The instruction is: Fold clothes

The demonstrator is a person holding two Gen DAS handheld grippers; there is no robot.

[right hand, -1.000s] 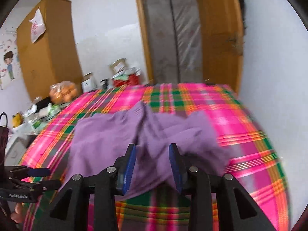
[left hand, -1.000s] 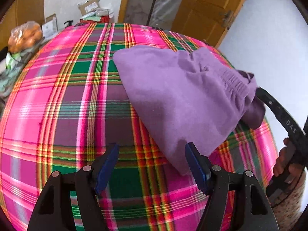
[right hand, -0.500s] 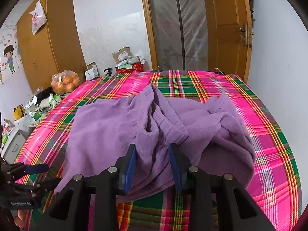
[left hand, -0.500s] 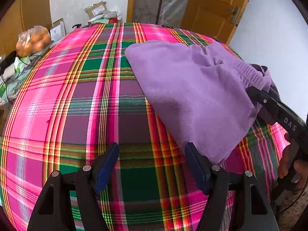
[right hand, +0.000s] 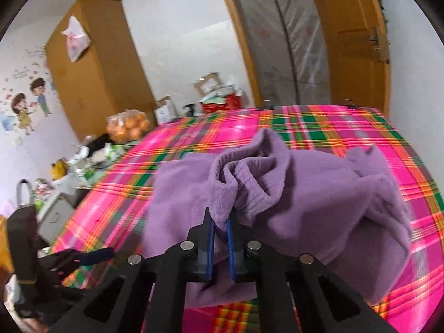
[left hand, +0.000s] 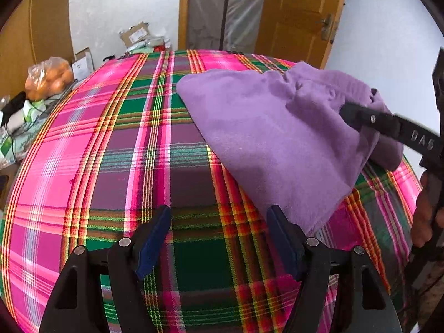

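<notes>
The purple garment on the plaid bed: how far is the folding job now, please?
Early stage. Done: the purple garment lies on the plaid bedspread, but bunched, with no neat fold visible. In hand: the right gripper is closing its jaws on the ribbed waistband. Left: the left gripper is open and empty over the bedspread; smoothing and every fold remain.
</notes>
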